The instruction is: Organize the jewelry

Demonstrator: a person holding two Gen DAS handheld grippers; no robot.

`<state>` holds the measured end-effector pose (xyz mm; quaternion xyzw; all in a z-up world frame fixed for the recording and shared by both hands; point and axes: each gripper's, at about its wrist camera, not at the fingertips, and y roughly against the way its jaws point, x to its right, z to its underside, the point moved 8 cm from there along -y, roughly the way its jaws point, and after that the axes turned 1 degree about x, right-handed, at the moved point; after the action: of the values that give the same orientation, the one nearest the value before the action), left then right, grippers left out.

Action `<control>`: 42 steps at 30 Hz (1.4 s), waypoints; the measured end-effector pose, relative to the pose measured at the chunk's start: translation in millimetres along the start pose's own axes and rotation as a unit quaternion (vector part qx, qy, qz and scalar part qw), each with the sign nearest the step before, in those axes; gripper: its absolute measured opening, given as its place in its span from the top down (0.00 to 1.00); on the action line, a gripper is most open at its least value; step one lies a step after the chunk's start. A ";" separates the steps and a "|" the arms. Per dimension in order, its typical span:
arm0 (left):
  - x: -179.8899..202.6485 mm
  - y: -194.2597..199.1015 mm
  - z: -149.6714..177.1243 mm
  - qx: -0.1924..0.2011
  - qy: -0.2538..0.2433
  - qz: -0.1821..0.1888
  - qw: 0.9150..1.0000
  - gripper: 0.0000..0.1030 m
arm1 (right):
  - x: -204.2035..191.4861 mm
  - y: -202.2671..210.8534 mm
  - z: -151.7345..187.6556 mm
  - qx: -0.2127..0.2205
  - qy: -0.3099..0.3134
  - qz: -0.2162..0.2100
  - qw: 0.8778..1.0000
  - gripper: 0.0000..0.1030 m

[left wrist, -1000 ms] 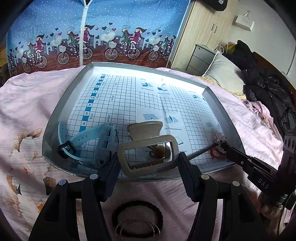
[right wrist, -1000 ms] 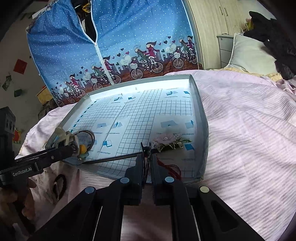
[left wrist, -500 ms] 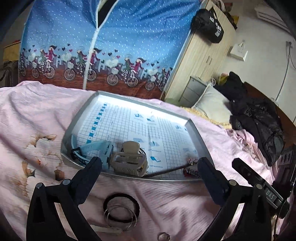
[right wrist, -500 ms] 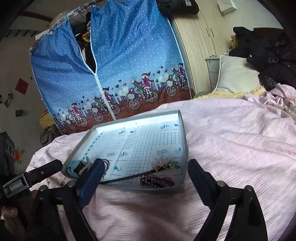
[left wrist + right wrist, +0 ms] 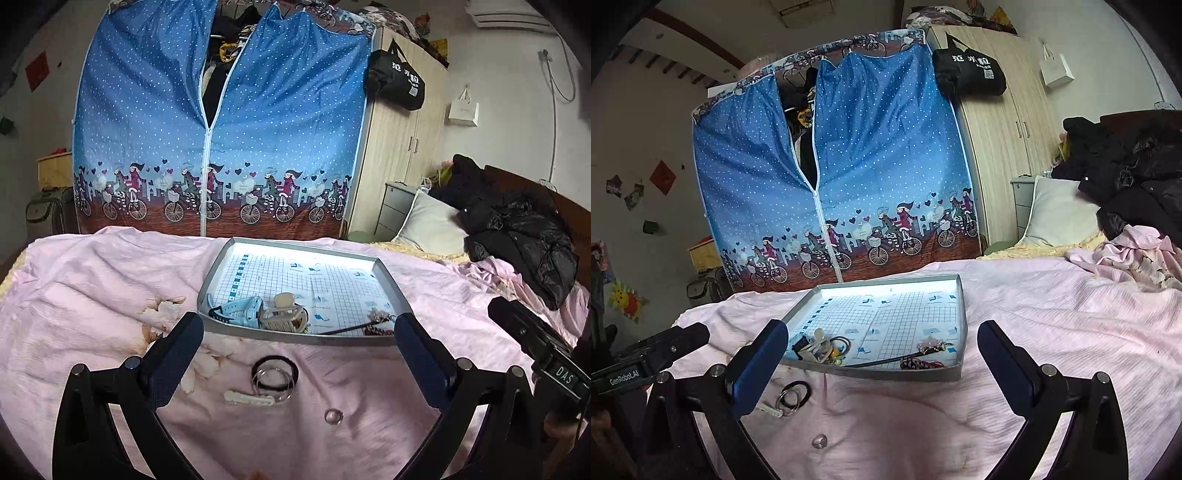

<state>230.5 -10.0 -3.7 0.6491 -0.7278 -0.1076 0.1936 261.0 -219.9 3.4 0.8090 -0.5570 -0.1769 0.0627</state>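
1. Sorted so far, as far as I can judge: the grey tray point(image 5: 391, 291) on the pink bedspread point(image 5: 92, 295) already holds a pale blue watch point(image 5: 240, 309) and a beige claw clip point(image 5: 282, 315) at its near left corner. A long dark hairpin point(image 5: 341, 328) topped with a small flower lies along its near edge, with a red-and-dark beaded piece point(image 5: 378, 331) at the near right corner.

2. Left to do: four small pieces lie on the bedspread just in front of the tray. They are a black hair tie point(image 5: 274, 371), a pair of thin metal bangles point(image 5: 273, 384) overlapping it, a white hair clip point(image 5: 248, 398) just left of them, and a small ring point(image 5: 333, 416) nearest of all. That reads as roughly half done.

3. Left tongs point(image 5: 297, 363): spread wide and empty, hanging above the bedspread with the loose pieces framed between the fingers.

4. Right tongs point(image 5: 882, 365): likewise fully released and holding nothing, raised over the near edge of the tray and facing it, with the left tool visible at the far left of that view.
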 end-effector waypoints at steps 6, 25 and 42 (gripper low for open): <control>4.7 37.8 22.1 0.012 0.001 -0.010 1.000 0.02 | -24.2 34.1 12.7 -0.001 0.026 -0.012 1.000 0.00; -34.8 81.0 85.5 -0.078 0.077 -0.067 0.992 0.02 | -56.1 61.1 90.7 -0.103 0.054 -0.026 0.993 0.00; -50.8 38.4 93.2 -0.180 0.062 -0.057 0.980 0.02 | -34.7 27.3 128.4 -0.200 0.033 -0.006 0.979 0.00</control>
<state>160.8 36.4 -79.2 0.6495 -0.6448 -0.2073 0.3456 180.4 -185.7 -100.4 0.7890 -0.5028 -0.2585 0.2405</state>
